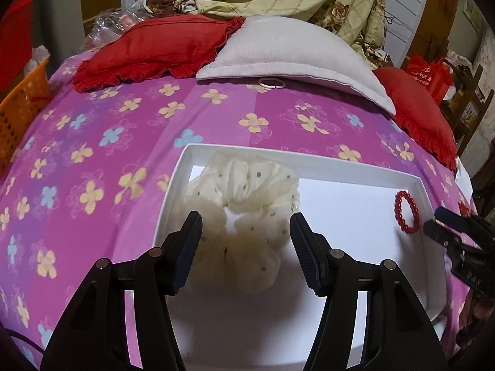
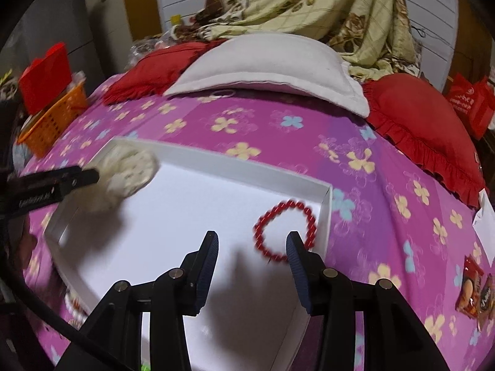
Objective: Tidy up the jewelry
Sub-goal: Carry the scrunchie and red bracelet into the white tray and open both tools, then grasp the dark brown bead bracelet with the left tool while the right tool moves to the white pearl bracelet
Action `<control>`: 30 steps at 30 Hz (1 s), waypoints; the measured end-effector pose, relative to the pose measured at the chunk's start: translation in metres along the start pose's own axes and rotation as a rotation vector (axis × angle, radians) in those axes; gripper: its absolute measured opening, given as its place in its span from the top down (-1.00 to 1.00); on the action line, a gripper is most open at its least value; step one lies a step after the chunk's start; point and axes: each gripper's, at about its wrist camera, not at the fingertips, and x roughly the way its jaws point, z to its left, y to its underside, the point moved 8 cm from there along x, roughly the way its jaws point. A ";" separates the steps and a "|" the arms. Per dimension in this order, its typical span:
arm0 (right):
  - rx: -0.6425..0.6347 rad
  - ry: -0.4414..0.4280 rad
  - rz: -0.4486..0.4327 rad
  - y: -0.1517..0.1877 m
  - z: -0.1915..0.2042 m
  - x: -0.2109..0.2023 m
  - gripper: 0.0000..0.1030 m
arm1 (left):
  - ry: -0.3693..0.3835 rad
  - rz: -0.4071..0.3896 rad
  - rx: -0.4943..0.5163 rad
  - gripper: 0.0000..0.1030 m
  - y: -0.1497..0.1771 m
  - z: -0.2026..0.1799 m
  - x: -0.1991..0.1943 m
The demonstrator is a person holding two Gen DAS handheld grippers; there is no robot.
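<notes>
Bedspread-set tray (image 1: 309, 167): scrunchie (image 1: 244, 204) between open left gripper (image 1: 246, 225).

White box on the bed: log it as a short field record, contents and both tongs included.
container: white box, open, on purple floral bedsheet
left end: cream scrunchie lying inside
right end: red bead bracelet lying inside, near the wall
left tongs: open above the scrunchie, holding nothing
right tongs: open by the bracelet, holding nothing
outside the box: white ring beside the white pillow
</notes>
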 end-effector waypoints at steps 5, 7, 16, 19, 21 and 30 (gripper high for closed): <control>-0.052 -0.010 0.006 0.023 0.020 -0.018 -0.27 | 0.001 -0.021 0.010 -0.14 0.009 -0.001 -0.019; -0.063 -0.014 0.011 0.030 0.025 -0.023 -0.27 | 0.002 -0.031 0.018 -0.14 0.012 -0.002 -0.027; -0.144 -0.033 0.051 0.069 0.048 -0.043 -0.27 | 0.037 -0.033 0.059 -0.14 0.043 -0.006 -0.063; -0.176 -0.024 0.070 0.081 0.052 -0.042 -0.27 | 0.049 -0.023 0.059 -0.14 0.055 -0.002 -0.071; -0.207 -0.004 0.088 0.088 0.055 -0.039 -0.27 | 0.055 -0.014 0.051 -0.14 0.063 0.001 -0.074; -0.237 0.058 0.108 0.092 0.058 -0.014 -0.27 | 0.035 0.028 0.006 -0.14 0.095 0.033 -0.082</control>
